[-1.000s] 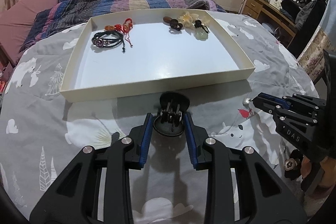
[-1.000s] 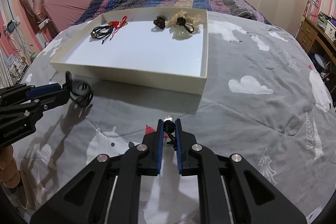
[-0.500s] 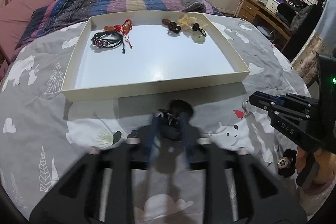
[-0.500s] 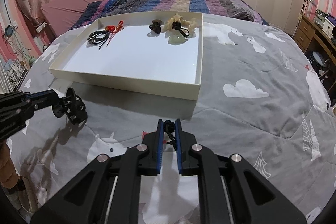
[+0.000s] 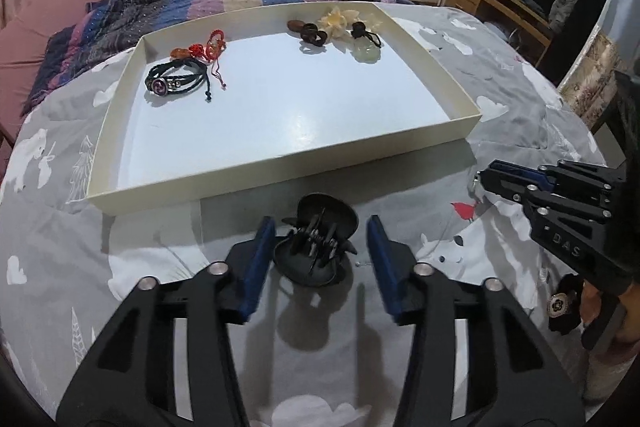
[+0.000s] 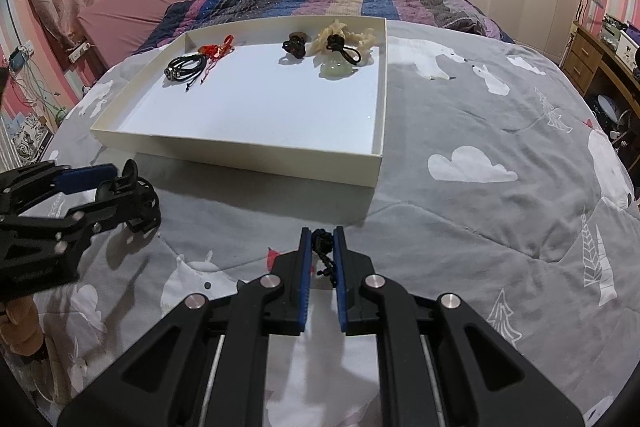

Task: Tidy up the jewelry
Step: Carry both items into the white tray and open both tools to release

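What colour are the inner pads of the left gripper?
Blue pads, clearest in the left wrist view.

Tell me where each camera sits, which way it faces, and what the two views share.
Left wrist: on the left gripper, looking forward along its open fingers at a black hair claw on the grey quilt, white tray beyond; right gripper enters at right.
Right wrist: on the right gripper, whose fingers pinch a black cord, facing the same tray; left gripper enters at left.
Shared: tray, black bracelet, quilt.
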Demonstrator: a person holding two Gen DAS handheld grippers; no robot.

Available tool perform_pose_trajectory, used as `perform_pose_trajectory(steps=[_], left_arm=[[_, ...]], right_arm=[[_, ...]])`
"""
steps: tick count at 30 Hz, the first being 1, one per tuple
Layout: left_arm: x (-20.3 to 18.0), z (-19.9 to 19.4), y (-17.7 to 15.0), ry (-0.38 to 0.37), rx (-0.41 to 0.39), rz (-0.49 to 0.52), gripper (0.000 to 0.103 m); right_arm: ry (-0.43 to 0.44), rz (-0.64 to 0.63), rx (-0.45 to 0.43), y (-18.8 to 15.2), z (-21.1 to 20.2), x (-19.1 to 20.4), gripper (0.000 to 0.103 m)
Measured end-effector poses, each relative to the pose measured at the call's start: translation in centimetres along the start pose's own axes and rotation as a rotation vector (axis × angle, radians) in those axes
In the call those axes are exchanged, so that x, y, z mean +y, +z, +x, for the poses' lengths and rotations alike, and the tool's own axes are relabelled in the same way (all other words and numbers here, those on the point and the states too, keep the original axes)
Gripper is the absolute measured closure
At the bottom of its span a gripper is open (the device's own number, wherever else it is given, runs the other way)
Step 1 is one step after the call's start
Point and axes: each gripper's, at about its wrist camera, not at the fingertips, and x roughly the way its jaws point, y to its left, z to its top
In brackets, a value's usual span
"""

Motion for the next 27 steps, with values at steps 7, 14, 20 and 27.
perform_pose_trajectory(steps=[7, 14, 20, 27], left_arm=[[-0.1, -0.5, -0.1, -0.009, -0.014, -0.001, 0.063], [0.8, -3.7, 0.9, -0.015, -0.085, -0.025, 0.063], [3.2, -5.5, 3.8, 0.028, -0.139, -0.070, 0.063], [6.9, -2.4, 8.0, 0.064, -0.114, -0.124, 0.063]], right_arm=[[-0.004, 0.001, -0.002, 0.1, 0.0, -0.1, 0.093], [-0.012, -0.015, -0.028, 1.5, -1.4, 0.4, 0.093], [-0.031, -0.054, -0.103, 5.0, -3.7, 1.7, 0.093], [-0.043, -0.061, -0.115, 10.0, -1.9, 2.5, 0.093]])
